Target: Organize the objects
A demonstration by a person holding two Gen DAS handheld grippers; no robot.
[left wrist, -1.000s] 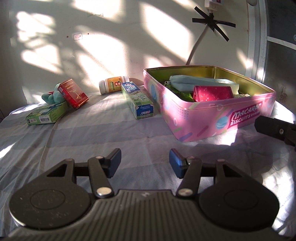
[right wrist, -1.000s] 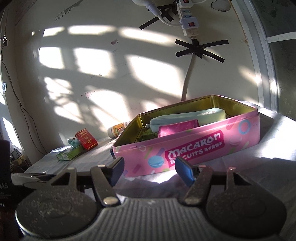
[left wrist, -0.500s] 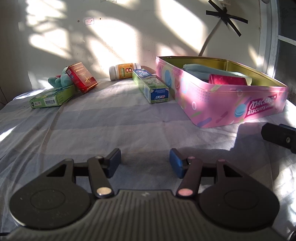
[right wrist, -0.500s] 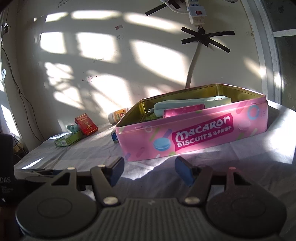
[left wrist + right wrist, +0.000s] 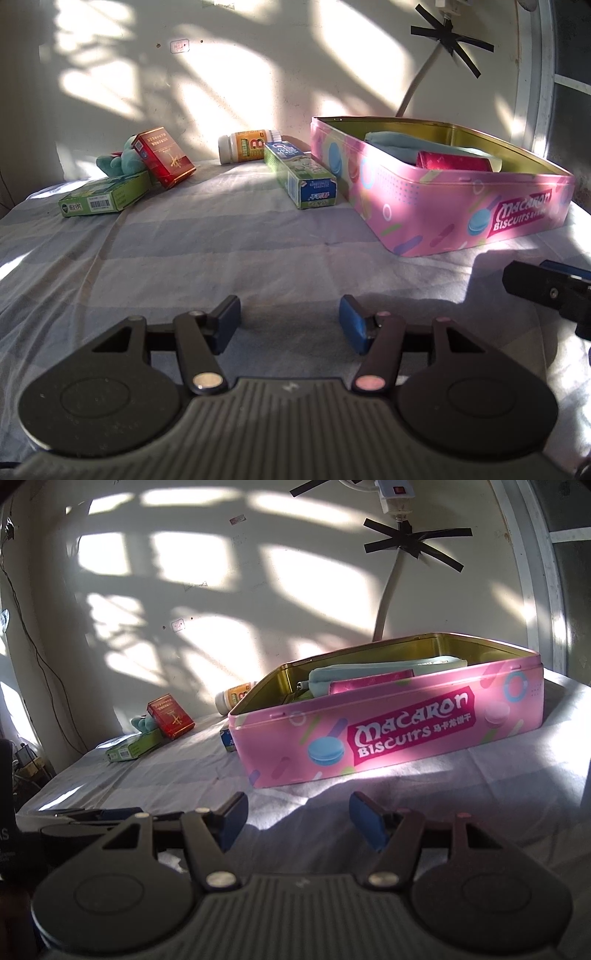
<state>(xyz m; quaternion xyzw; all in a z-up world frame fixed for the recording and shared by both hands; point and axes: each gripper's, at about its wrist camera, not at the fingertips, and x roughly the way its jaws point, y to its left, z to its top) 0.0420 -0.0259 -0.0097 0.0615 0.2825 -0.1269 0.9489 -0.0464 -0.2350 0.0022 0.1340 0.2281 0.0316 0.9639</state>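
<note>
Pink biscuit tin (image 5: 388, 734) lidless, gold-lined, holding teal pouch (image 5: 332, 677); left gripper (image 5: 290, 319), right gripper (image 5: 297, 818) jaws spread, empty.

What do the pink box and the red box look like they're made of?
Pink box: likely tin; glossy printed outside, shiny gold metal inside, rolled rim. Red box: probably glossy printed cardboard; sharp folded edges, gold lettering, a sheen in the sun.

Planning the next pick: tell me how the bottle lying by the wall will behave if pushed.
The bottle lies on its side and looks round, so it would probably roll. It looks like hard plastic, likely stiff and a bit slippery. The toothpaste box right beside it might block rolling that way.
</note>
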